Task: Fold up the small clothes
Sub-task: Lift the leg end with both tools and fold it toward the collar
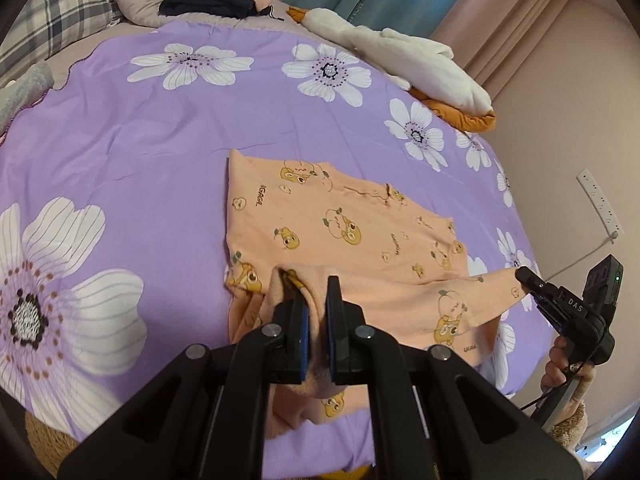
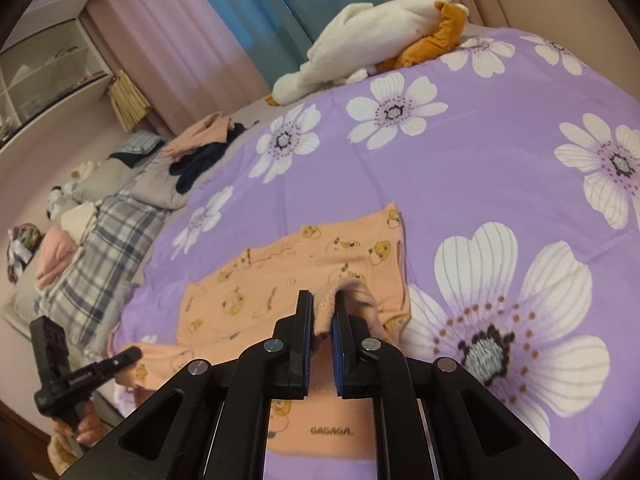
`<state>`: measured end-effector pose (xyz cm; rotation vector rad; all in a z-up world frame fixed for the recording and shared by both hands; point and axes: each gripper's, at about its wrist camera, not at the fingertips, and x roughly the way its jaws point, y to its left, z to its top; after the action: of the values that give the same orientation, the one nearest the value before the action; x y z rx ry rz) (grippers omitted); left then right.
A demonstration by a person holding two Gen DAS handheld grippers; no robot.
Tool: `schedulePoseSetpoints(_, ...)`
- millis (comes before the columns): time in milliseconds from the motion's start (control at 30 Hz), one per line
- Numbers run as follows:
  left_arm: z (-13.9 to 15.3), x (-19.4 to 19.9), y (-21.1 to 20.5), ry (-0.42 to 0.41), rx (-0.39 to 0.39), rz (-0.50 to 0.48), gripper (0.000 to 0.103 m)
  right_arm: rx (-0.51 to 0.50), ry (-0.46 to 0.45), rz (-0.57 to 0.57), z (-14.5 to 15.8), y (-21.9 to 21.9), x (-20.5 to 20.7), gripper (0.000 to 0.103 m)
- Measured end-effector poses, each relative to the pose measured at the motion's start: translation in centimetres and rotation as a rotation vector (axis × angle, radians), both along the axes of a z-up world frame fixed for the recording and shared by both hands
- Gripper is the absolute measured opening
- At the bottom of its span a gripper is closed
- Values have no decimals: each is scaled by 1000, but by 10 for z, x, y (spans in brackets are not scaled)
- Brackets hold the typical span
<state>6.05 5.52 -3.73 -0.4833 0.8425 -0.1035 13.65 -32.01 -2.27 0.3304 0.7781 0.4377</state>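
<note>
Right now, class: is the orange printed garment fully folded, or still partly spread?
Partly spread. The orange garment lies mostly flat on the purple bedspread, while both grippers pinch raised edges.

Small peach cotton garment with yellow cartoon print (image 1: 340, 232) lies partly flat on purple bedsheet with large white flowers (image 1: 132, 152). Left hand-held gripper (image 1: 314, 300), black with blue pads, pinches bunched near edge of garment; fabric fills gap between fingers. Right hand-held gripper (image 1: 524, 276) at right edge clamps far corner of same edge, lifted off bed. White and orange plush toy (image 1: 420, 64) along far right bed edge. Dark navy clothes (image 1: 208, 0) near plaid pillow (image 1: 68, 12).
</note>
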Motion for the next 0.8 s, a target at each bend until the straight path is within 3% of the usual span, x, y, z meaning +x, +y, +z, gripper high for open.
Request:
schedulePoseSetpoints(500,-15,64,18,49,-50,-14,7,-25,35,-27,-11,20,57,10)
schedulePoseSetpoints(800,-39,102,29,109,-99,-8,8,-60,95,-63,-30,24,93,10)
